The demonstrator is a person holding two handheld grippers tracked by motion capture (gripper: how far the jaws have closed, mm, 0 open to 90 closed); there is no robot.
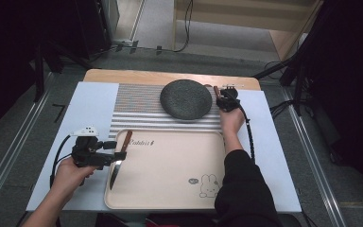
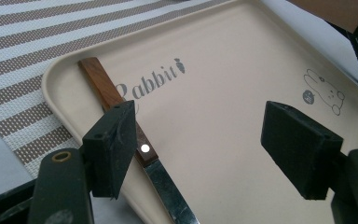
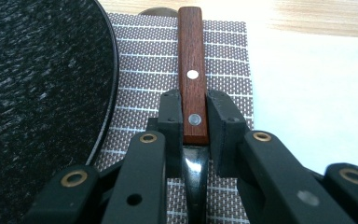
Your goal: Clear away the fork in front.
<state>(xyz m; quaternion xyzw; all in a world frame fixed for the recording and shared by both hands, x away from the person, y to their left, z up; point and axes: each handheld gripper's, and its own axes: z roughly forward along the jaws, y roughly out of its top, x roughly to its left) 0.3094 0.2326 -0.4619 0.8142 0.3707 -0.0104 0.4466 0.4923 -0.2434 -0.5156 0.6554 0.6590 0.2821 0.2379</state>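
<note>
A knife (image 1: 116, 170) with a wooden handle (image 2: 103, 84) and a steel blade lies along the left side of a beige rabbit tray (image 1: 170, 165). My left gripper (image 1: 120, 155) hovers open over it, and its left pad (image 2: 114, 144) sits just above the knife handle, with the tray (image 2: 223, 70) beneath. To the right of a dark speckled round plate (image 1: 185, 99), my right gripper (image 1: 223, 98) is shut on a wooden-handled utensil (image 3: 190, 46). Both pads clamp the riveted handle near its metal neck. The utensil lies on the striped mat beside the plate (image 3: 37, 84).
A brown-and-white striped placemat (image 1: 137, 109) lies under the plate, on a white table cover (image 1: 90, 109) over a wooden tabletop (image 1: 146, 75). The person's right sleeve (image 1: 246, 189) crosses the tray's right edge. Dark stands and cables surround the table.
</note>
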